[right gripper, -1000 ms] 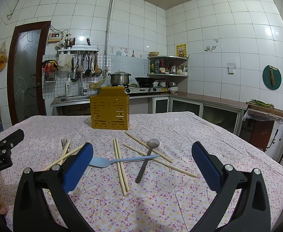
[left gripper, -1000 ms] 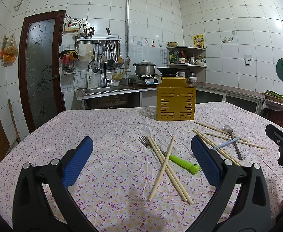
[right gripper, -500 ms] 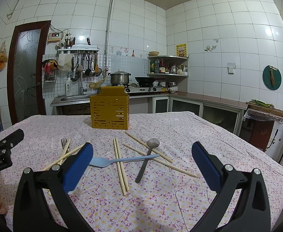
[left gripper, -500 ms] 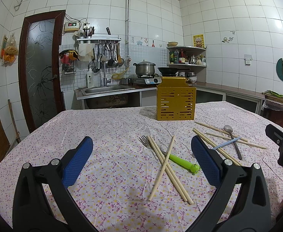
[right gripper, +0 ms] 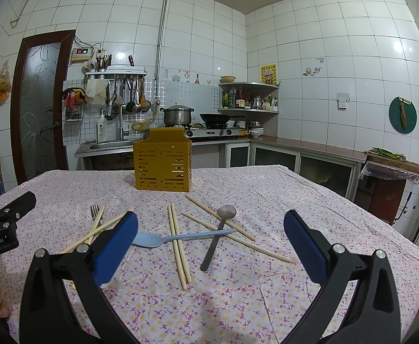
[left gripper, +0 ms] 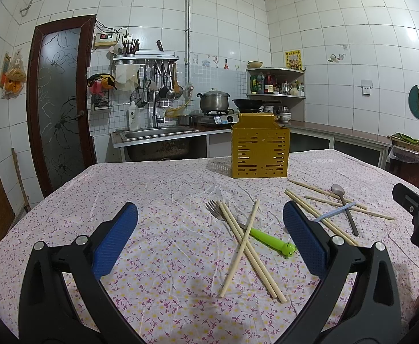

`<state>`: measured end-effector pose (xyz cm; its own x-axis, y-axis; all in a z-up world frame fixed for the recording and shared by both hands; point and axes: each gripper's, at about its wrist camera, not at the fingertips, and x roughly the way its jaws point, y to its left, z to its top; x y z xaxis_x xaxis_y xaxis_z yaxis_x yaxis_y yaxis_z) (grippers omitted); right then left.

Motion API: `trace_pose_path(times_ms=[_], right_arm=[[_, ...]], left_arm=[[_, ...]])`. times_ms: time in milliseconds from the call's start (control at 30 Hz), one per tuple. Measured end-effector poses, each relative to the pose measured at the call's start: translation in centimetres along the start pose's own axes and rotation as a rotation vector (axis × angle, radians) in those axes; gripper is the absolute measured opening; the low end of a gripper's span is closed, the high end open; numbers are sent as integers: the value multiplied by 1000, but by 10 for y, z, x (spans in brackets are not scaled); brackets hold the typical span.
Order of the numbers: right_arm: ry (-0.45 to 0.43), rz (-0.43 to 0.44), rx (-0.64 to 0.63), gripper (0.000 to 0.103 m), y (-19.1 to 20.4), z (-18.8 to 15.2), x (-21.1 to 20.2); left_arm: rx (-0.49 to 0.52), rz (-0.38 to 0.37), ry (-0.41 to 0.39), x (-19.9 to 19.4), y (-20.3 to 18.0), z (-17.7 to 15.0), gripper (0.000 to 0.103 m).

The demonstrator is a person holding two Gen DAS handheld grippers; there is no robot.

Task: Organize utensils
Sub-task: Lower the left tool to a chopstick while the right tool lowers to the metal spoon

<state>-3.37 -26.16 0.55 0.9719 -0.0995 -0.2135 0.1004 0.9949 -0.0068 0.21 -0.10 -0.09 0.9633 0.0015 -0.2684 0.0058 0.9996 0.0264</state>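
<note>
While both grippers hover above the near edge of the table [right gripper: 338,200], the utensils lie loose on its flowered cloth. On the left, a fork [left gripper: 213,209] with a green handle [left gripper: 269,239] sits under three crossed chopsticks [left gripper: 248,240]. To the right, a pair of chopsticks [right gripper: 177,246] lies side by side beneath a pale blue spoon [right gripper: 180,238], whose handle crosses a metal spoon [right gripper: 219,229] resting over two more sticks [right gripper: 232,235]. Behind them all stands a slotted yellow holder [right gripper: 162,164], well apart from the scatter. The left gripper [left gripper: 209,235] has its blue pads [left gripper: 114,240] spread wide, nothing between them; the right gripper [right gripper: 209,246] is likewise spread and holds nothing.
</note>
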Motion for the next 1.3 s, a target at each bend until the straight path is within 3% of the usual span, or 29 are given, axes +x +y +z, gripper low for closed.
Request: trace_pose_path(times_ms=[533,800,1033,1300], right_arm=[[3,-6,-5,99,0,1,1],[40,54,-35,99,3,8,28],[146,60,-57,99,-1,26,84],[306,52,-84,99,-12,30,173]], left_arm=[[-4,-4,34,6,2,-2,98],[-14,-34,185,37,5,-1,98],[-66,-41,326,79,18,14,98],[-10,-27,352,132,0,45,98]])
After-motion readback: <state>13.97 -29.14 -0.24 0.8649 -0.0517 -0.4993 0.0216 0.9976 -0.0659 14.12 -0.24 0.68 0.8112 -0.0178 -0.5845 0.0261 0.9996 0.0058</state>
